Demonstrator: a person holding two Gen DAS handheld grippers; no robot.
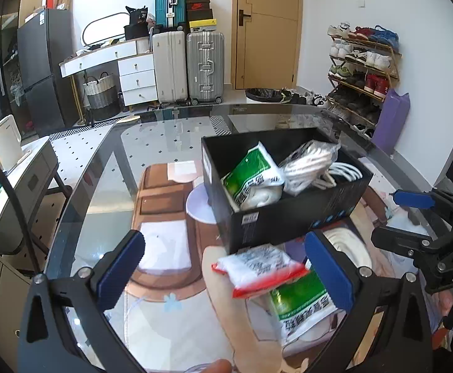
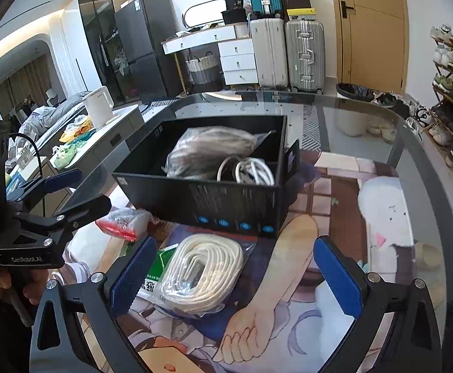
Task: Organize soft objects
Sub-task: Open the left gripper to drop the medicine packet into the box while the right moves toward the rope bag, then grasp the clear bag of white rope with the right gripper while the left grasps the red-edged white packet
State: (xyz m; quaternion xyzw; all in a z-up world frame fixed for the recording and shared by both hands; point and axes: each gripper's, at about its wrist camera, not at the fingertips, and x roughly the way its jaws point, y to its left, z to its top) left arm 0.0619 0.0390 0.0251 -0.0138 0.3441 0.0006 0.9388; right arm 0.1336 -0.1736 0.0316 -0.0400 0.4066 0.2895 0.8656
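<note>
The green packet (image 1: pixel 301 306) lying near the left gripper (image 1: pixel 223 275) is partly covered by the red-edged packet (image 1: pixel 259 269) on top of it, and its printed text is too distorted to read. In the right wrist view the same green packet (image 2: pixel 158 267) shows only as a corner under the bagged coil of white rope (image 2: pixel 201 275). Inside the black box (image 2: pixel 195 195), the near wall hides the lower part of the grey bagged bundle (image 2: pixel 207 149) and the white cable (image 2: pixel 251 171). The labels on the box front are too small to read. The right gripper (image 1: pixel 413 217) is cut off by the right edge in the left wrist view.
</note>
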